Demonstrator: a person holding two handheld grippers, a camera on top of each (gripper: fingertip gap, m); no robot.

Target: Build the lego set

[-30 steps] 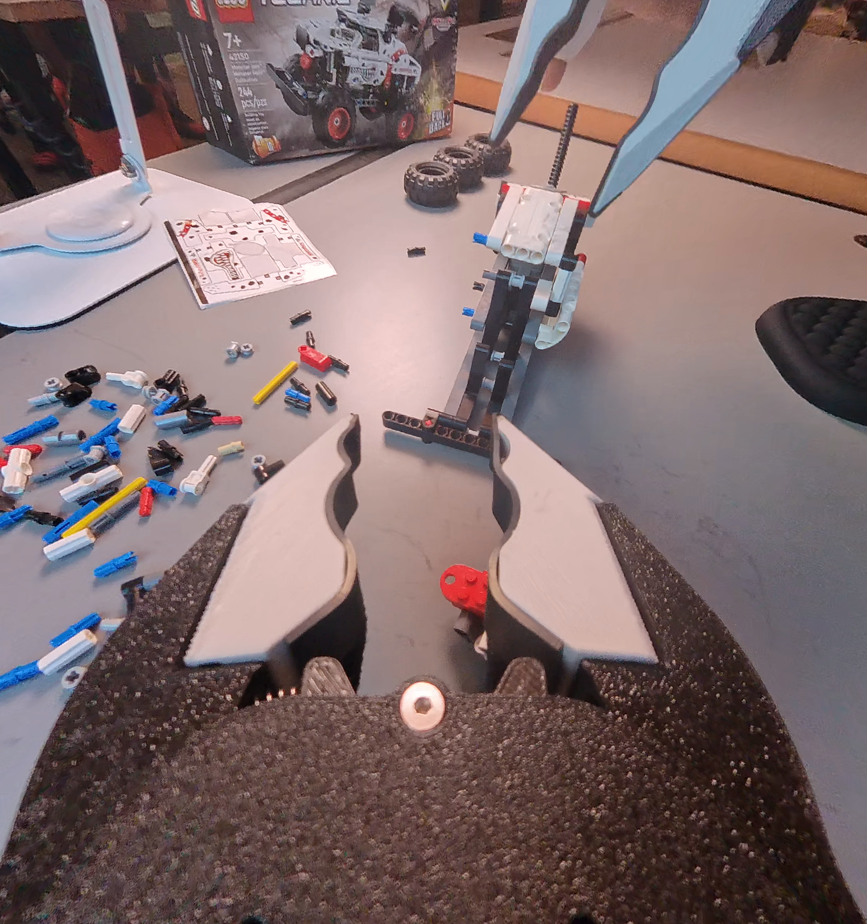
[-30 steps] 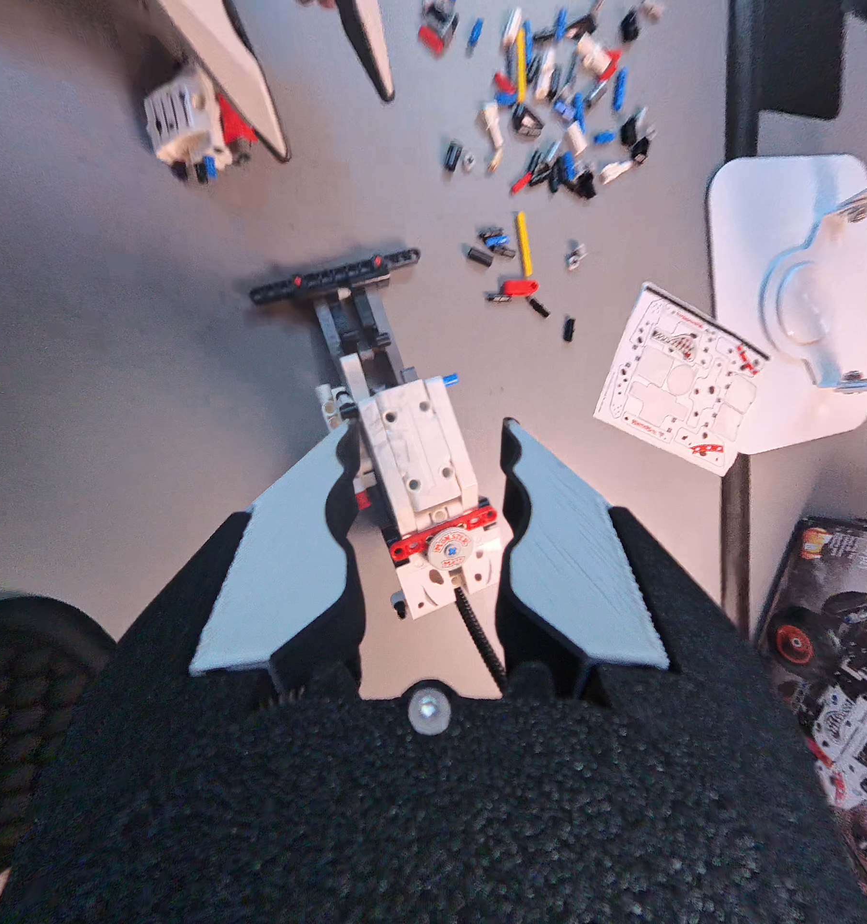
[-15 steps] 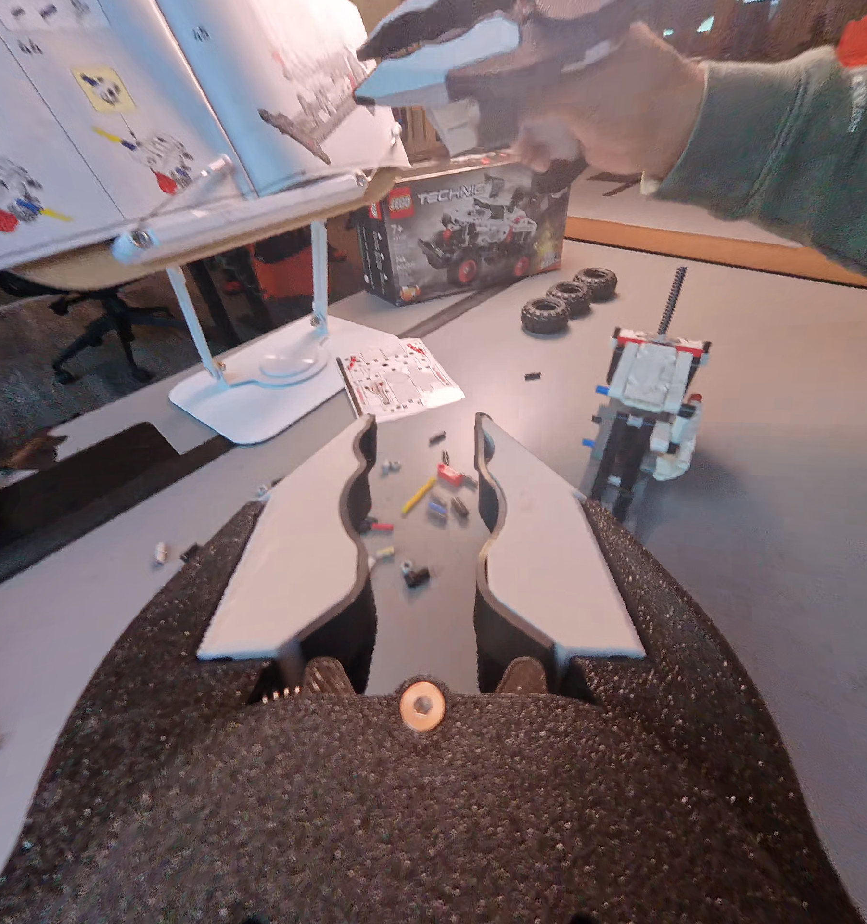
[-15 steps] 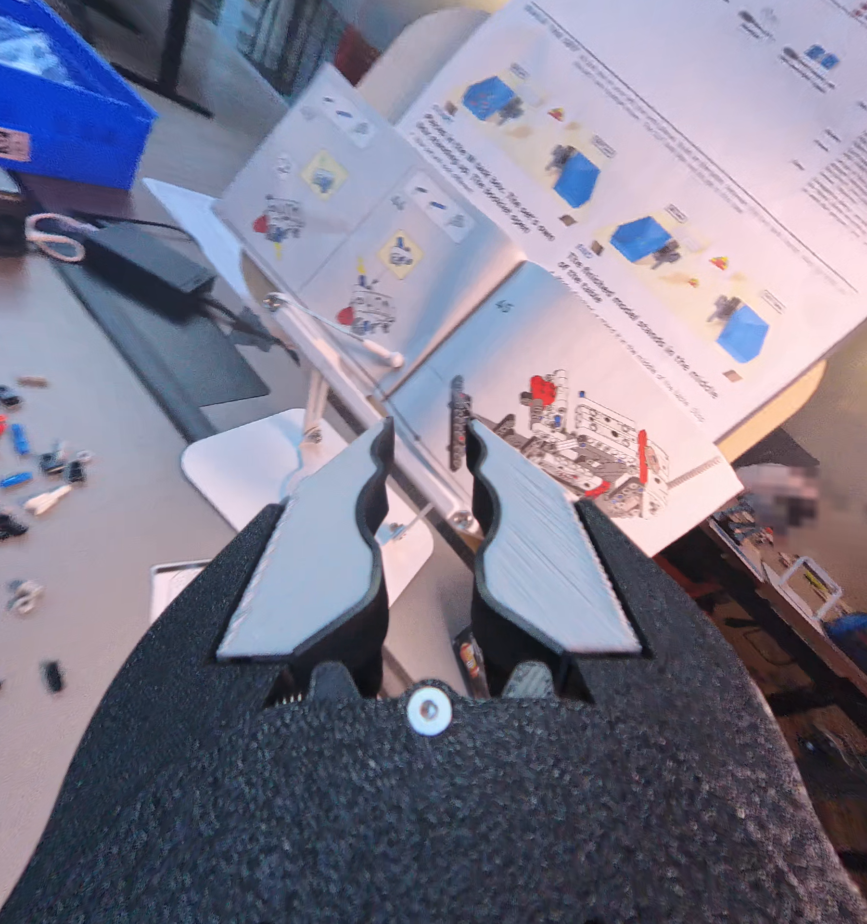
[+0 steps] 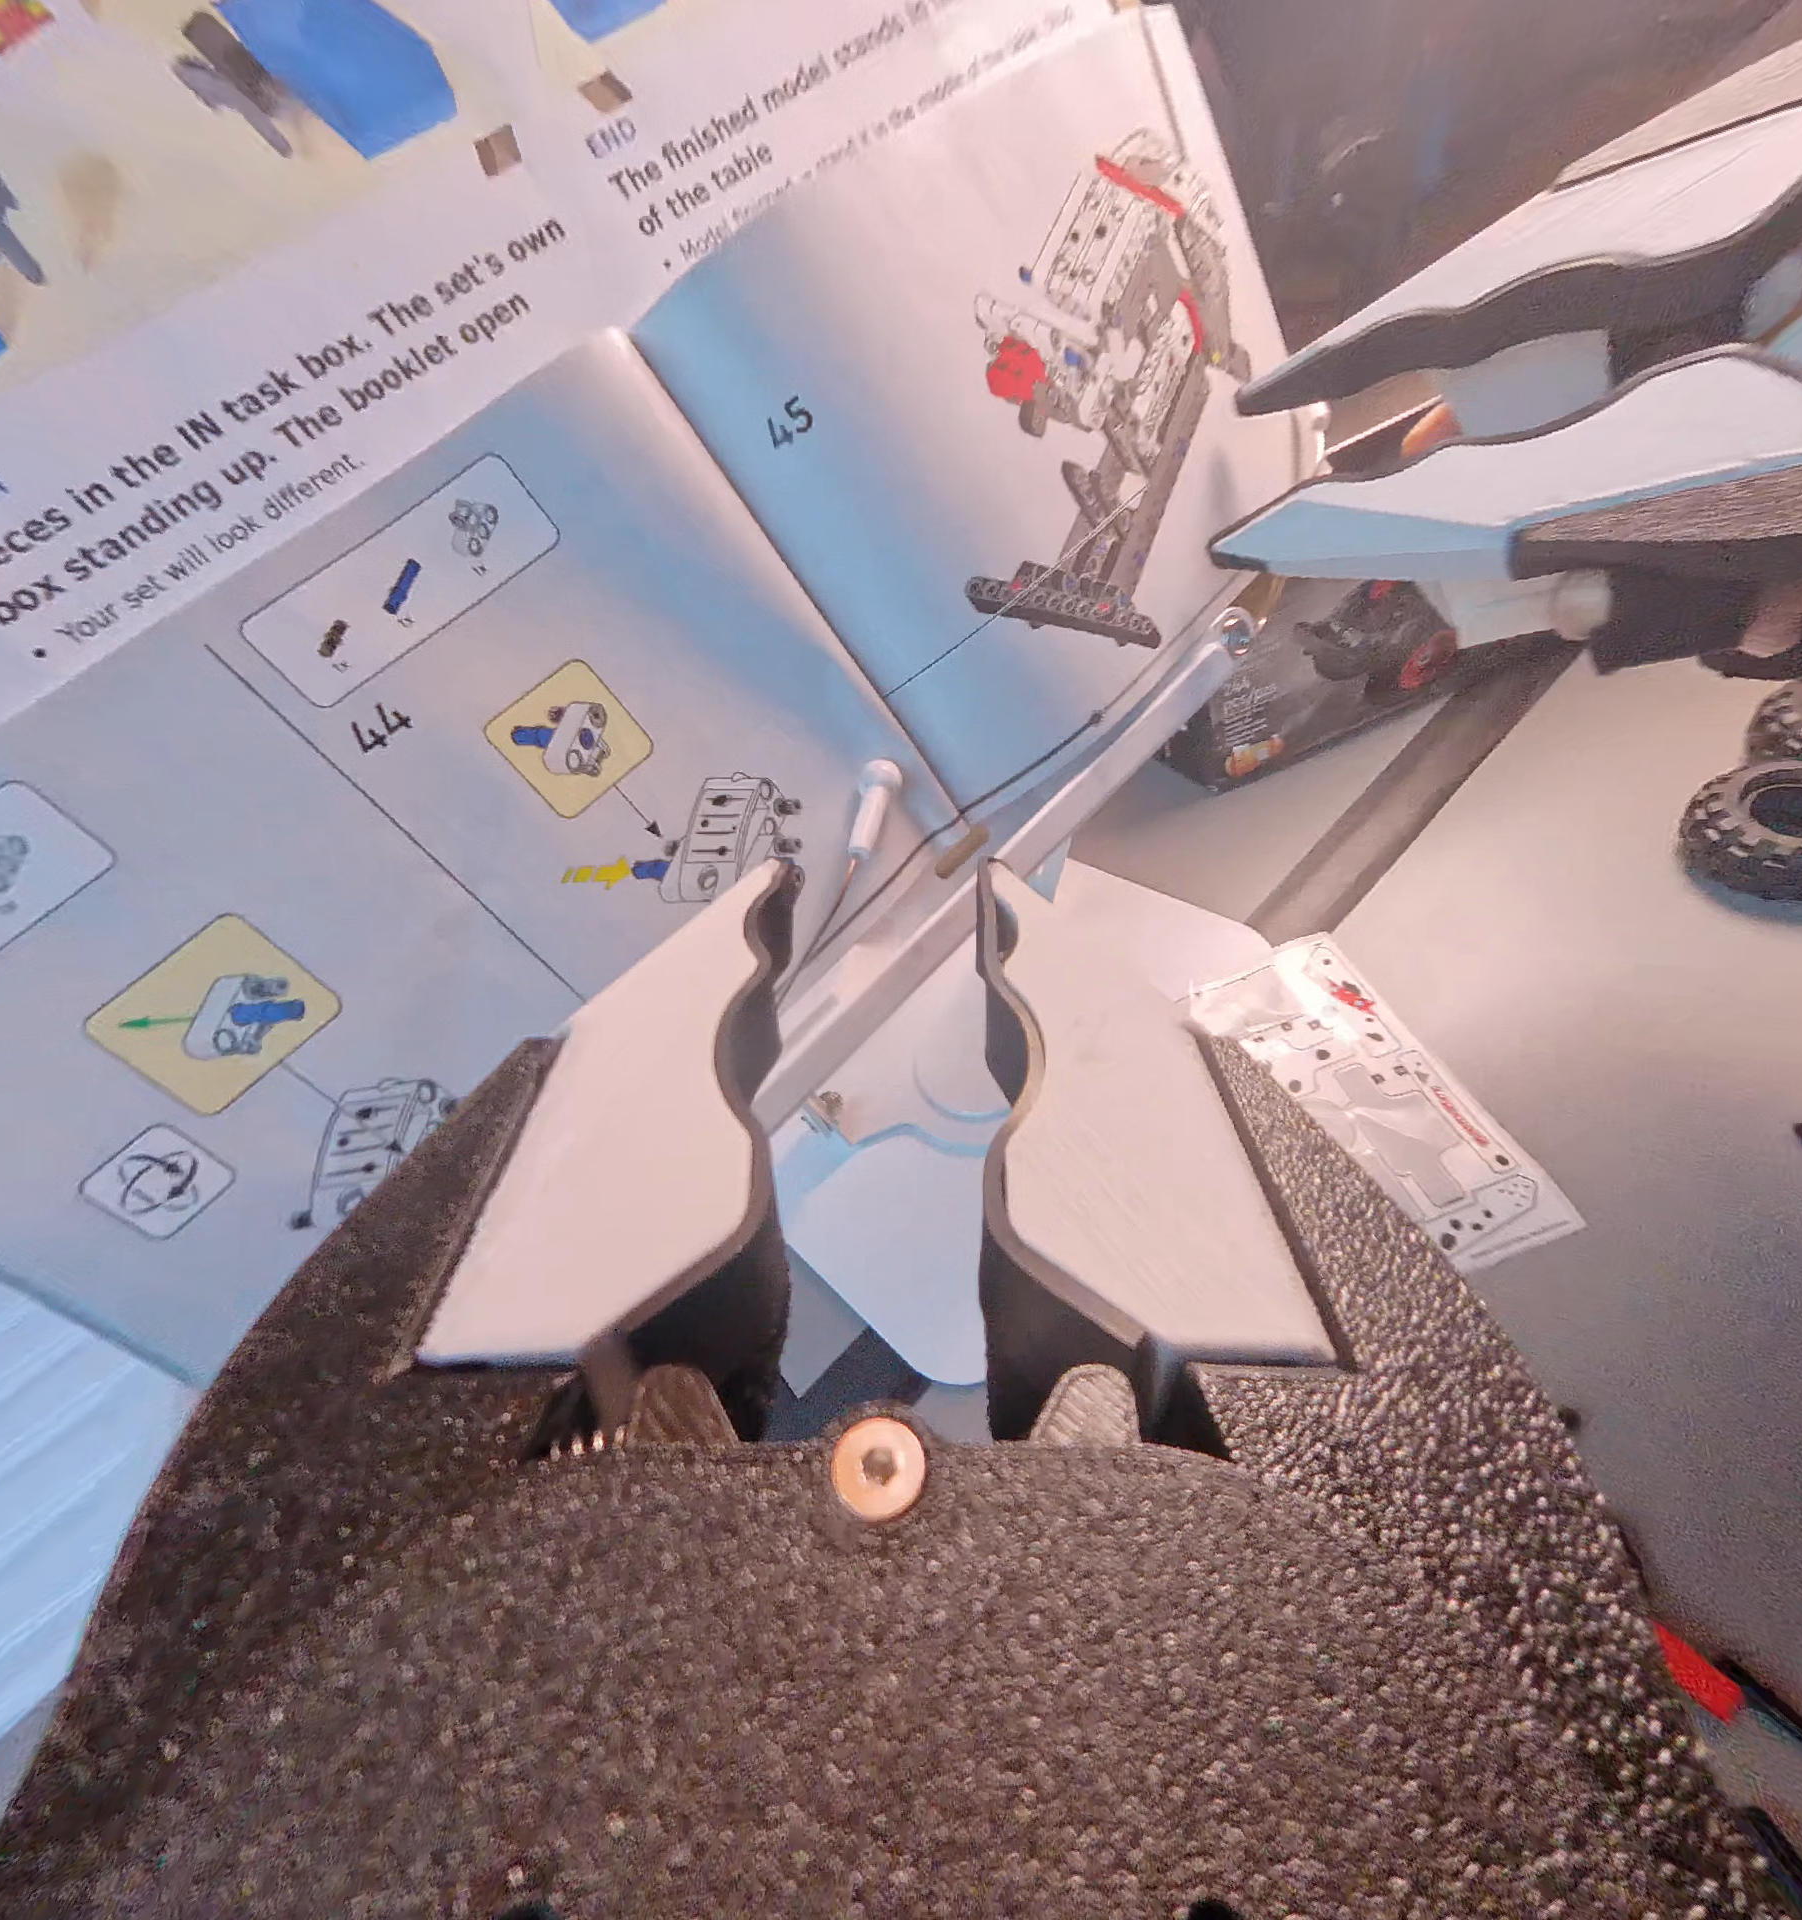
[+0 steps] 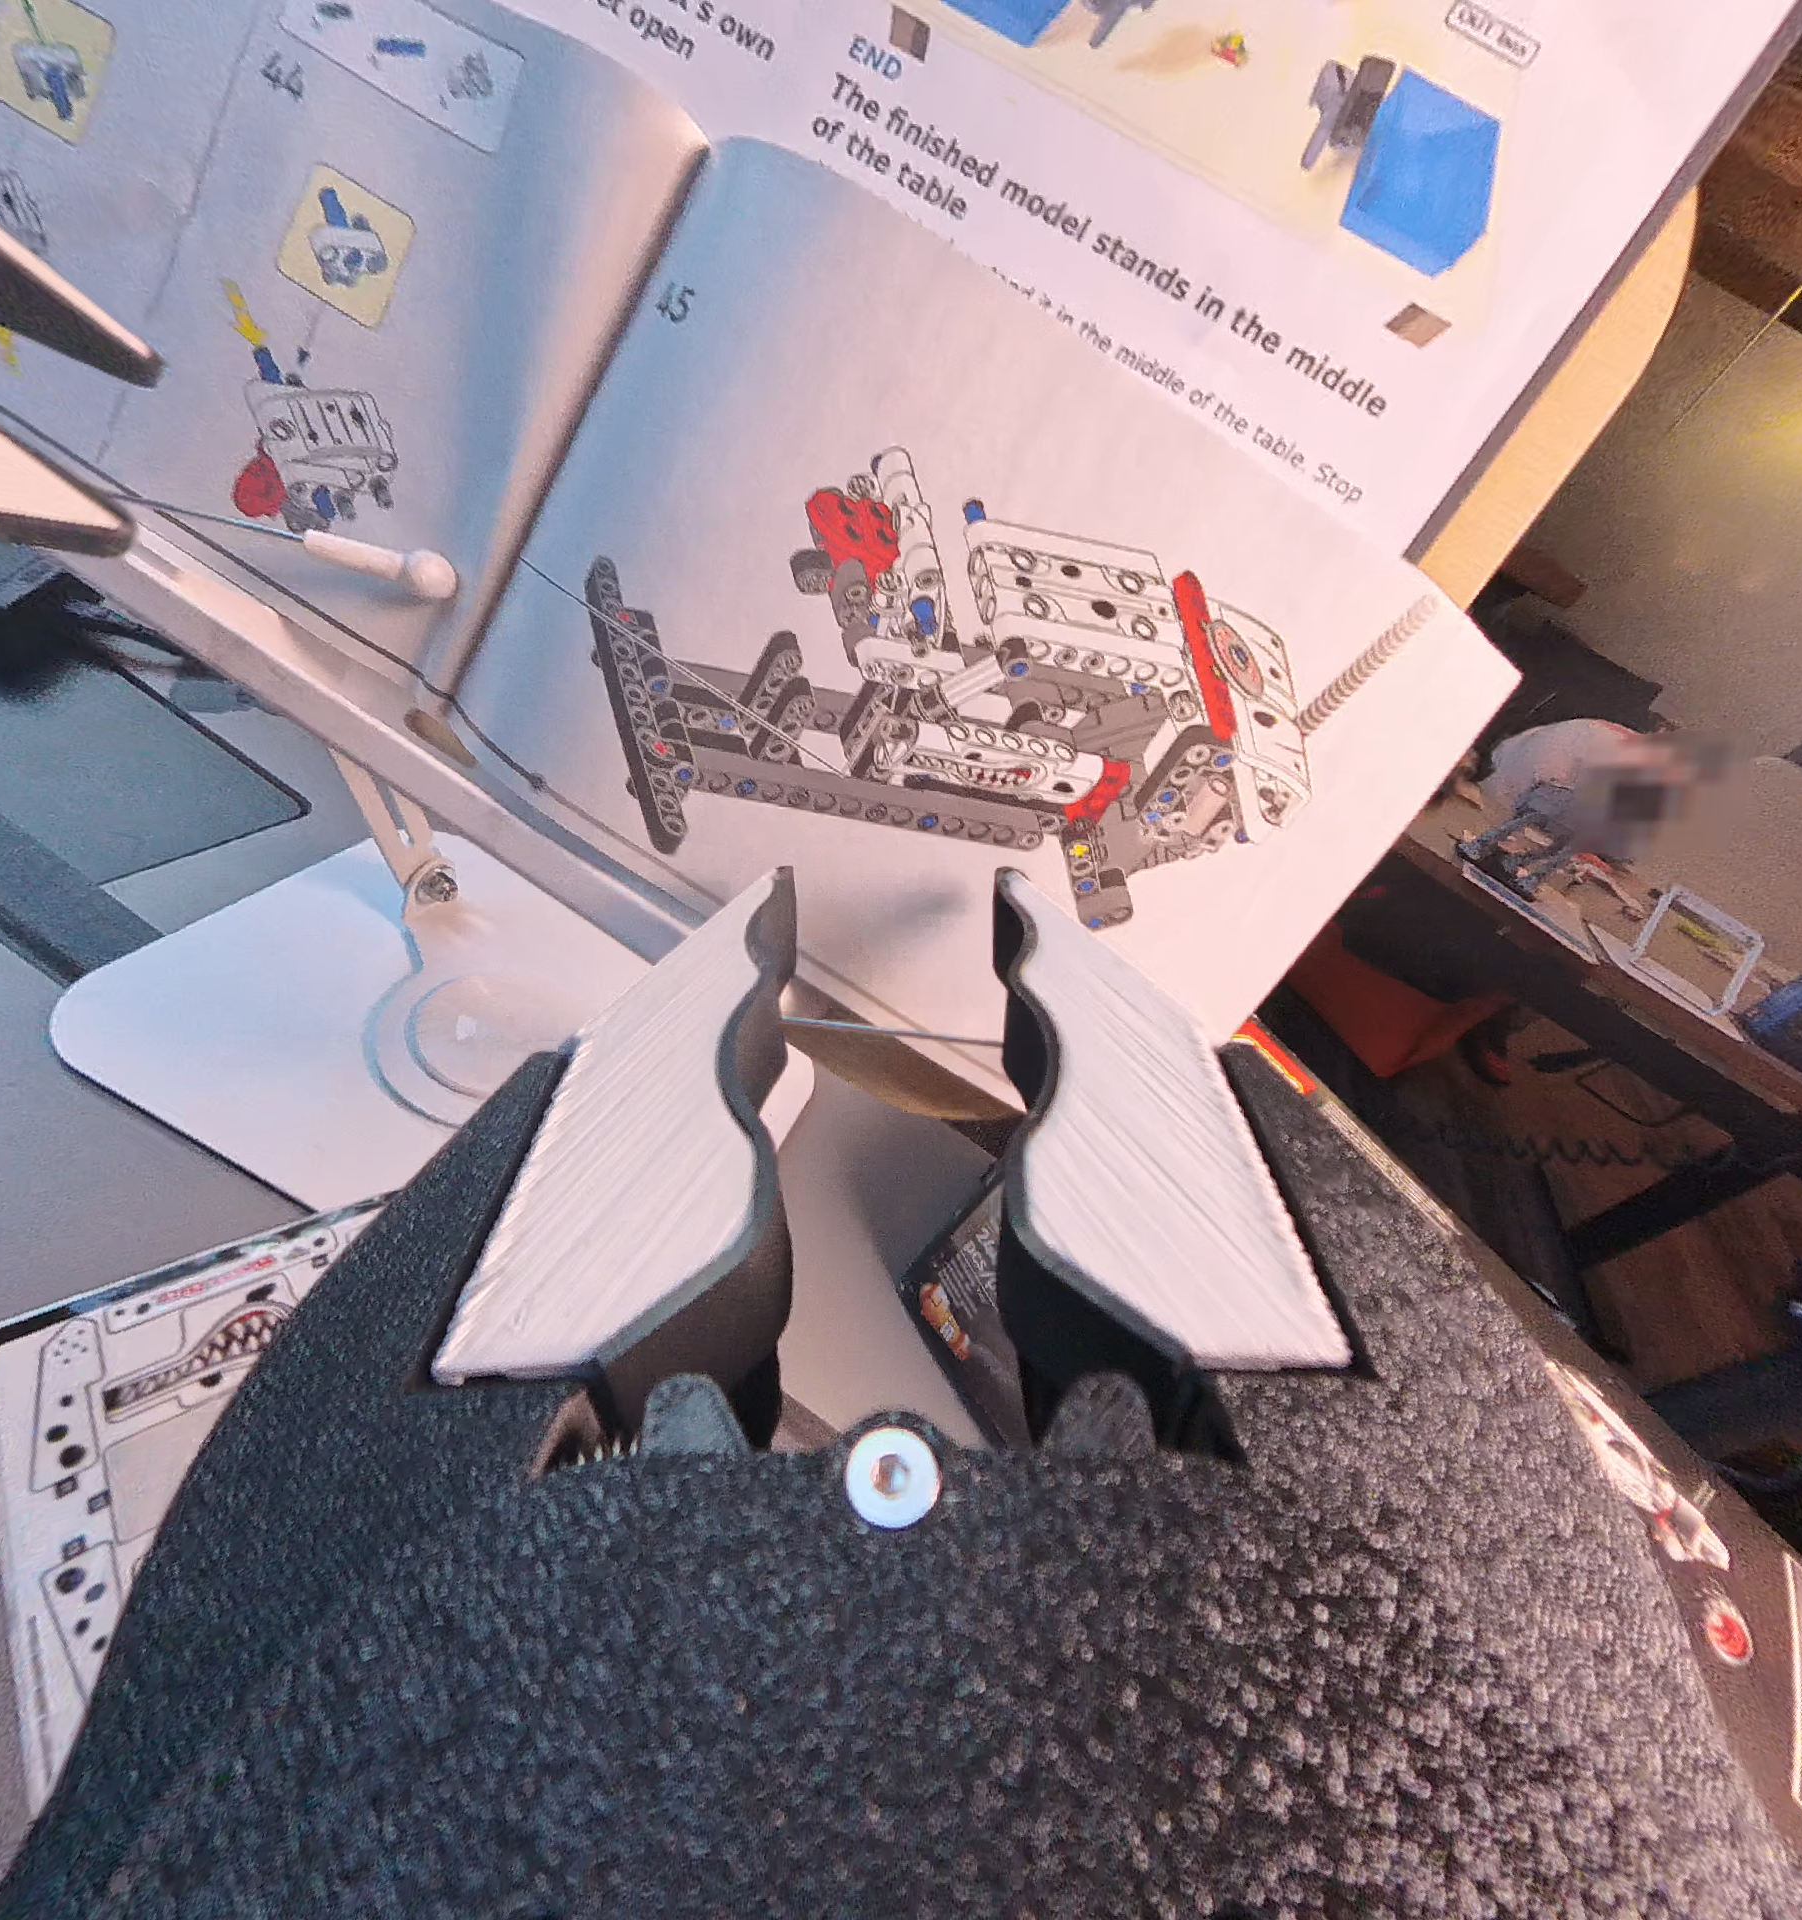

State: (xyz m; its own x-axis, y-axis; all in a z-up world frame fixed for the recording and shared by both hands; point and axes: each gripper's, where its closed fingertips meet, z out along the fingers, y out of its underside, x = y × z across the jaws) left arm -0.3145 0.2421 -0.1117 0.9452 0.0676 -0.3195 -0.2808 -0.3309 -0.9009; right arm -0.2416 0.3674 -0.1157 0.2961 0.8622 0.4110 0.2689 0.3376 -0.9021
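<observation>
Grey tabletop (image 5: 1655,1039) below, and you've got both grippers up at the open instruction booklet (image 6: 876,395) on its white stand: left gripper (image 5: 881,883) and right gripper (image 6: 892,883) parted, empty. Looks like step-checking; the model is out of view. Next, fetch the pictured piece.

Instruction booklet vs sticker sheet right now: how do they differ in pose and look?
The instruction booklet stands open and tilted on the white stand, raised off the table; the sticker sheet lies flat on the table beside the stand's base. The booklet shows coloured build drawings across two pages; the sticker sheet is a single smaller sheet, mostly black-and-white outlines with small red marks. Both are printed paper, and neither gripper touches them.
</observation>
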